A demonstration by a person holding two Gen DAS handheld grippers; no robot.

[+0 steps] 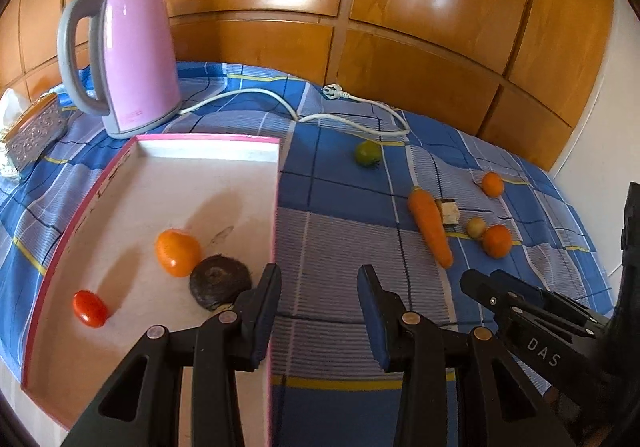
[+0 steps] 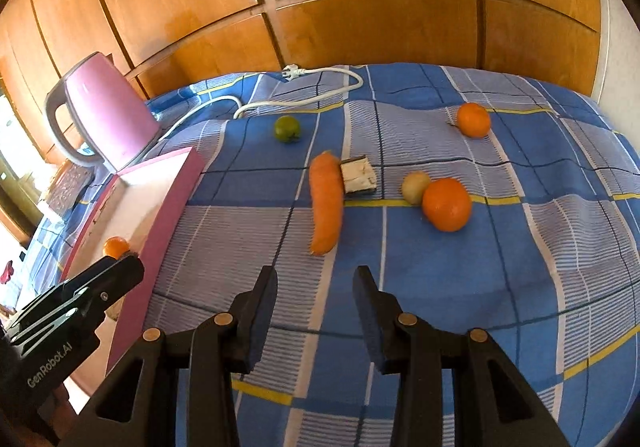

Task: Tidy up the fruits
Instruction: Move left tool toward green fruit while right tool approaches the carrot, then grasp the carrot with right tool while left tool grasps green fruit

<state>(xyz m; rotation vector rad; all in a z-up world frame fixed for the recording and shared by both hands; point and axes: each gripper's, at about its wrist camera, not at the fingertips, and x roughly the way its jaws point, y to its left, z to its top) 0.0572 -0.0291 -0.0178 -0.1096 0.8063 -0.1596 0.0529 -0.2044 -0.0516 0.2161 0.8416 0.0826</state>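
A pink-rimmed white tray [image 1: 208,151] lies on the blue checked cloth and holds an orange fruit [image 1: 177,252], a red tomato [image 1: 89,308] and a dark round fruit [image 1: 219,280]. On the cloth to the right lie a carrot [image 2: 327,200], a green fruit [image 2: 287,128], two oranges [image 2: 447,204] [image 2: 473,119] and a small yellowish fruit [image 2: 415,188]. My left gripper [image 1: 318,279] is open and empty over the tray's right edge. My right gripper [image 2: 315,281] is open and empty, just short of the carrot.
A pink kettle [image 1: 128,55] stands behind the tray, its white cord [image 1: 360,123] trailing across the cloth. A small white-and-dark block [image 2: 358,175] lies beside the carrot. A patterned silver box [image 1: 34,131] sits at the far left. Wooden panels back the surface.
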